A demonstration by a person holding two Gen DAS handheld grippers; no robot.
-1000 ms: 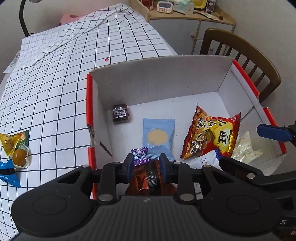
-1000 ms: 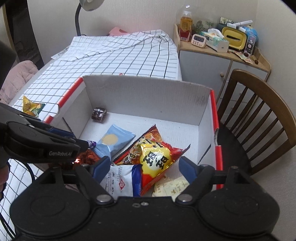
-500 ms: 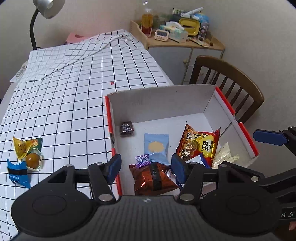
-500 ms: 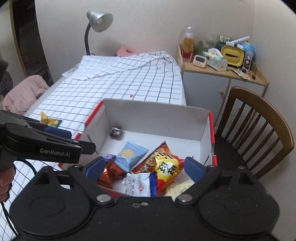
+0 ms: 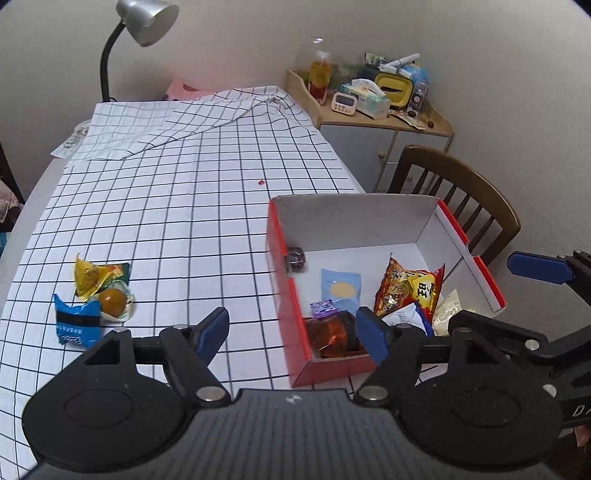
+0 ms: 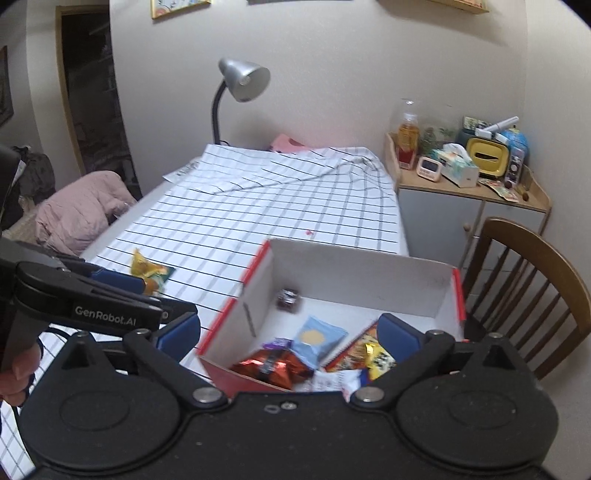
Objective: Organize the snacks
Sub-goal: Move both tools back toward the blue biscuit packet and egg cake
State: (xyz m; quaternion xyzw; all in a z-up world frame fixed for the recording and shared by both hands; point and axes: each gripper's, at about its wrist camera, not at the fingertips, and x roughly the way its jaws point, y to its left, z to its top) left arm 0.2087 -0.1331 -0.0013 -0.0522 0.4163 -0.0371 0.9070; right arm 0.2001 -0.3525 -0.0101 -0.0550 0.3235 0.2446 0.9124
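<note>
A red-and-white cardboard box (image 5: 276,236) (image 6: 255,273) stands at the table's right edge and holds several snacks: an orange-brown packet (image 5: 332,334) (image 6: 269,365), a light blue packet (image 5: 340,290), a red-yellow bag (image 5: 410,288) and a small dark candy (image 5: 295,257). My left gripper (image 5: 295,334) is open and empty, raised above the box's near-left corner. My right gripper (image 6: 288,332) is open and empty above the box. Three loose snacks lie left on the cloth: a yellow packet (image 5: 96,275), a round clear-wrapped one (image 5: 114,301), a blue packet (image 5: 77,324).
The table has a white checked cloth (image 5: 177,206). A wooden chair (image 5: 461,195) stands right of the box. A cabinet (image 5: 373,122) with clutter is at the back right, a desk lamp (image 5: 144,22) at the back. A pink garment (image 6: 77,210) lies left of the table.
My left gripper opened and let go of the orange-brown packet, which now lies in the box. Both grippers rose and pulled back from the box; the left one shifted left.
</note>
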